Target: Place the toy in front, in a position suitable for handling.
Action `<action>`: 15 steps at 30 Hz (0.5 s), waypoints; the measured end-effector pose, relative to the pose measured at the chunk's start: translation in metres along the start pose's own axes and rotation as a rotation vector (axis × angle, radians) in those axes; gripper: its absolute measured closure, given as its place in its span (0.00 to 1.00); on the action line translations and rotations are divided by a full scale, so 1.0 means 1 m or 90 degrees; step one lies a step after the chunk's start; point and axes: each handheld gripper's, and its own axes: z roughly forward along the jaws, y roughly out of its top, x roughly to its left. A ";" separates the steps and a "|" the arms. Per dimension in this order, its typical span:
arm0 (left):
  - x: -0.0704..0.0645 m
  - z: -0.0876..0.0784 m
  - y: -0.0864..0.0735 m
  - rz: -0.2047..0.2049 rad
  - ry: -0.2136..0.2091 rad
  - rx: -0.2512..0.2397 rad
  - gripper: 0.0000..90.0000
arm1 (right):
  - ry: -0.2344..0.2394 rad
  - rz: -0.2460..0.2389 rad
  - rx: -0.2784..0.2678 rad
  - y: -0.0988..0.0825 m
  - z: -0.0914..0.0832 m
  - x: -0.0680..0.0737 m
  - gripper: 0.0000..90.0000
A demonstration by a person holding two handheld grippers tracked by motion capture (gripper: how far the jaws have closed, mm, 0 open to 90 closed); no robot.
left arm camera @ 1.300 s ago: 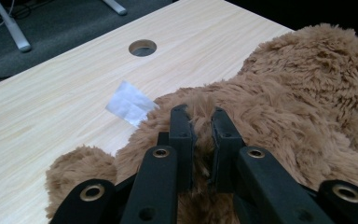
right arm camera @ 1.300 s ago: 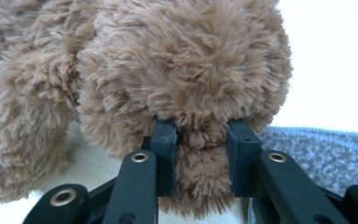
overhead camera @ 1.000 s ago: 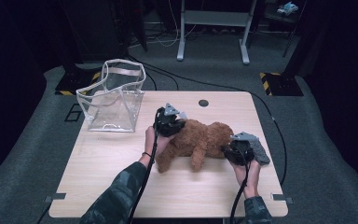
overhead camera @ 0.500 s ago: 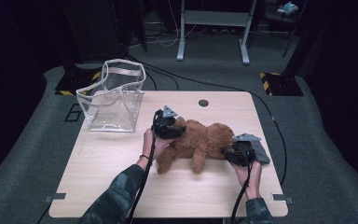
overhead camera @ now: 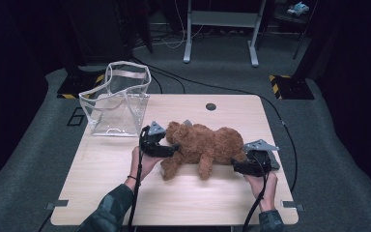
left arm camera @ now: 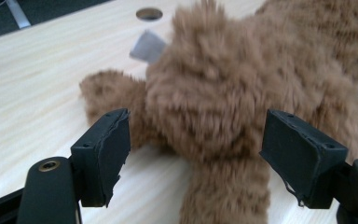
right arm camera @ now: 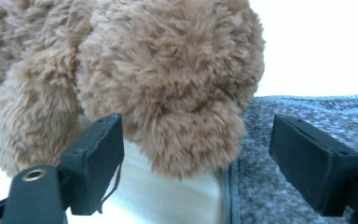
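A brown plush teddy bear (overhead camera: 205, 144) lies on its front across the middle of the wooden table (overhead camera: 101, 169). My left gripper (overhead camera: 173, 149) is at the bear's head end. In the left gripper view its jaws have just been opening; the left gripper (left arm camera: 196, 158) stands open with the bear's fur (left arm camera: 233, 88) between the pads and untouched. My right gripper (overhead camera: 235, 166) is at the bear's leg end. Its jaws have also just been opening; the right gripper (right arm camera: 196, 163) is open around a furry leg (right arm camera: 177, 79) without pressing it.
A clear plastic bag (overhead camera: 117, 101) with a pale rim stands upright at the table's back left. A grey cloth (right arm camera: 307, 126) lies under the bear's leg by the right gripper. A round hole (overhead camera: 210, 106) sits near the table's far edge. A small grey tag (left arm camera: 147, 45) sticks out behind the bear's head.
Both grippers have opened and let go of the bear. The left hand has drawn back toward the near left and dropped a little. The right hand has stayed put.
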 end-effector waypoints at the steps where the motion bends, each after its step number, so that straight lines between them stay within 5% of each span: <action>1: -0.001 -0.001 -0.005 0.001 -0.003 0.003 0.24 | 0.003 -0.002 -0.003 -0.001 -0.002 -0.001 0.17; 15: -0.010 -0.002 -0.061 -0.003 -0.016 0.022 0.27 | -0.027 0.020 0.011 -0.027 -0.015 -0.030 0.16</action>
